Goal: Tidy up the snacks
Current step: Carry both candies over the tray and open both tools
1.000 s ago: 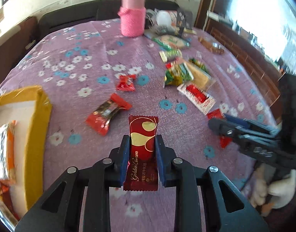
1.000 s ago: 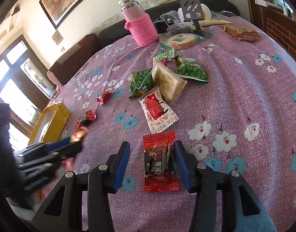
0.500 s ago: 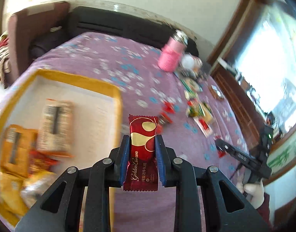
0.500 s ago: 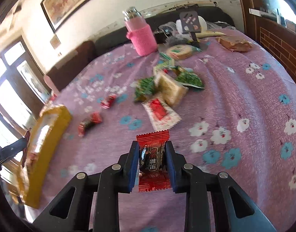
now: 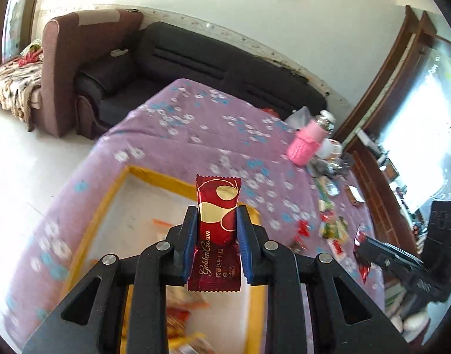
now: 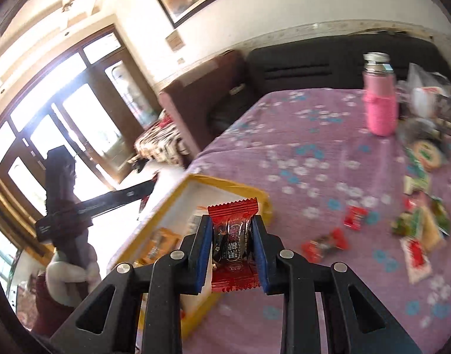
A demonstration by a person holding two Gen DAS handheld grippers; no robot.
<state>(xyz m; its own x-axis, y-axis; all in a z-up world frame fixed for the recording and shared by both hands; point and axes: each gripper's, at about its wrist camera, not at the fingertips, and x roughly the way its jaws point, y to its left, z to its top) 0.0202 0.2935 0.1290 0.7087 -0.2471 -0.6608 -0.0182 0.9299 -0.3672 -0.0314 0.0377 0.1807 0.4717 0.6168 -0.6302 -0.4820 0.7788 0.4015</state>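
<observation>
My left gripper (image 5: 216,221) is shut on a dark red Golden Crown candy bar (image 5: 218,224) and holds it above the yellow-rimmed box (image 5: 107,200), which has several snack packs inside. My right gripper (image 6: 231,230) is shut on a red wrapped snack (image 6: 233,236) and holds it above the same box's near corner (image 6: 254,190). The right gripper also shows at the right edge of the left wrist view (image 5: 370,247), and the left gripper at the left of the right wrist view (image 6: 142,188).
Loose snacks lie on the purple flowered tablecloth: red candies (image 6: 355,216), green packs (image 6: 414,224) and a white-red pack (image 6: 415,258). A pink bottle (image 6: 380,109) stands at the back among clutter. A black sofa (image 5: 225,59) is behind the table.
Both grippers have swung left toward the yellow box with their snacks. The right gripper closed on the red snack and lifted it off the cloth.
</observation>
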